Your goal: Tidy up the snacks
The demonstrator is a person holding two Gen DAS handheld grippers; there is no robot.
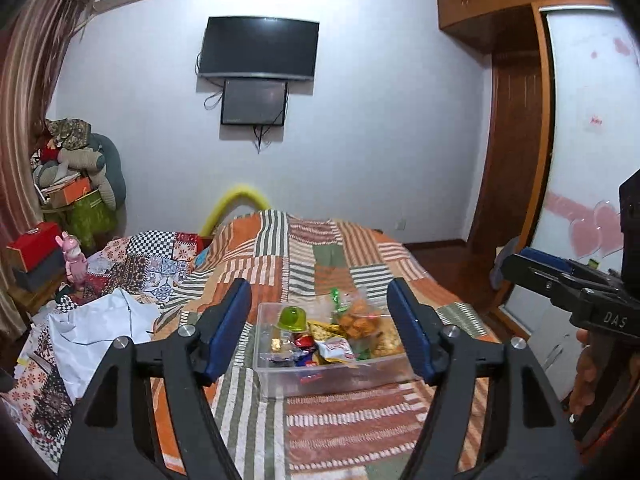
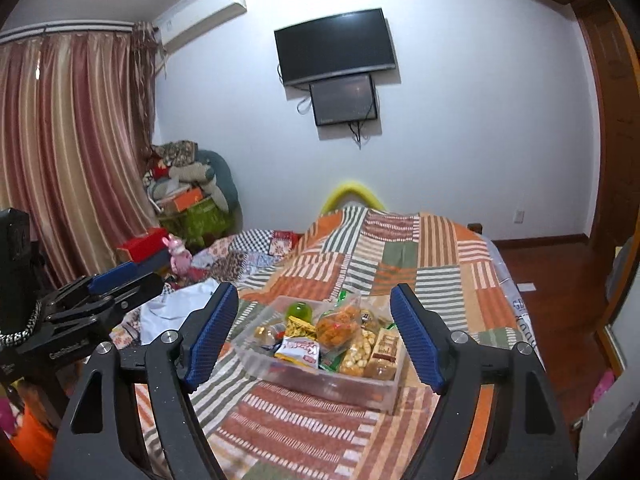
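My left gripper [image 1: 320, 332] hangs over the bed [image 1: 320, 412], fingers spread wide, nothing between them. My right gripper [image 2: 316, 332] does the same from the other side, spread wide and holding nothing.

Right ahead of both sits the clear plastic box [image 1: 332, 380], flat on the striped patchwork bedspread [image 2: 400, 248]. The snacks are already inside it: a green jelly cup [image 1: 293, 317] at the far left corner, a bag of orange fried bits [image 2: 338, 326] piled in the middle, a white and red packet [image 2: 299, 351] near the front, a bag of pale puffed pieces [image 2: 358, 352] beside it, and a brown wrapped bar [image 2: 388, 346] along the right wall. Smaller wrappers lie under these; I can't make them out.

Nothing stands between my fingers and the box. Off to the left, the bed is messy: a white crumpled sheet [image 1: 96, 328] and a checkered quilt [image 1: 156, 256], well apart from the box. Beyond them, a pink bunny figure [image 1: 74, 258] stands just beside a red box [image 1: 34, 246]. A heap of cushions and boxes [image 2: 192, 184] fills the corner by the striped curtain [image 2: 68, 148].

On the far wall, a dark television [image 1: 260, 46] hangs with a smaller screen [image 1: 254, 102] just below it. A wooden wardrobe [image 1: 512, 120] stands to the right.
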